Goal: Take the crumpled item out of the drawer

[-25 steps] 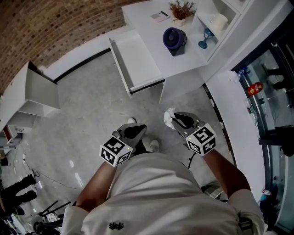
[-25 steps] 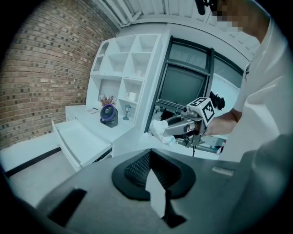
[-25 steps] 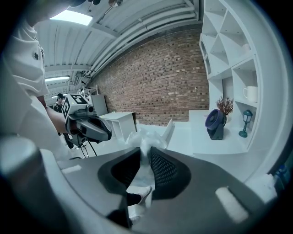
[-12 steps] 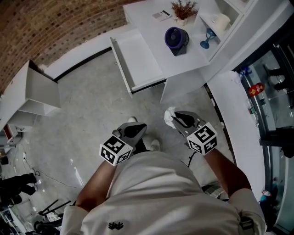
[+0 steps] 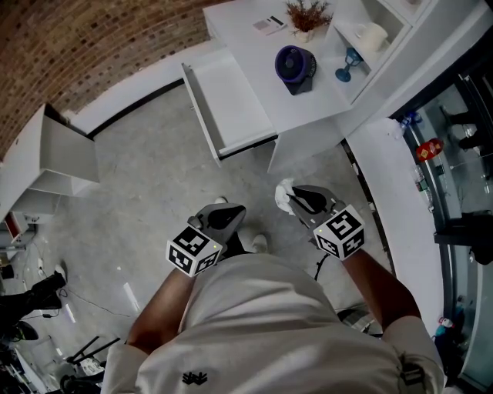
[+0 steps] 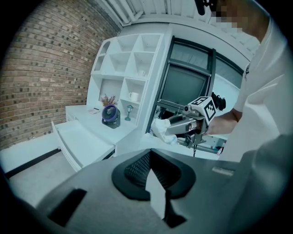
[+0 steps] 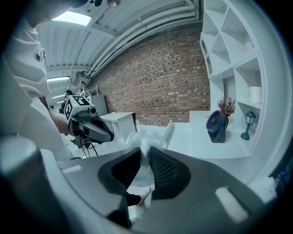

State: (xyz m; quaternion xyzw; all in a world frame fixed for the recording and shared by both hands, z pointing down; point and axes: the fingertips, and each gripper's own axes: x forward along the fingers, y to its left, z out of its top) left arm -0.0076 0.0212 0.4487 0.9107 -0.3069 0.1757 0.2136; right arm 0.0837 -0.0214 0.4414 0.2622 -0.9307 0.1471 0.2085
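Note:
My right gripper [image 5: 291, 200] is shut on the crumpled white item [image 5: 284, 195] and holds it in the air in front of my body, well clear of the drawer. In the right gripper view the crumpled white item [image 7: 144, 137] is pinched between the dark pads [image 7: 161, 170]. The open white drawer [image 5: 231, 104] sticks out of the desk ahead and looks empty. My left gripper [image 5: 225, 218] hangs beside the right one with its jaws together and nothing in them. From the left gripper view I see the right gripper [image 6: 165, 131] carrying the crumpled item [image 6: 160, 129].
The white desk [image 5: 254, 54] bears a purple fan [image 5: 294, 65], a small plant [image 5: 306, 15] and a blue lamp [image 5: 344, 65]. A shelf unit with a mug [image 5: 370, 35] stands at the right. A low white cabinet [image 5: 65, 154] stands at the left, and a glass front [image 5: 454, 154] runs along the right.
Neither gripper has moved and the crumpled item stays held. Only dark gear at the lower left edge has shifted.

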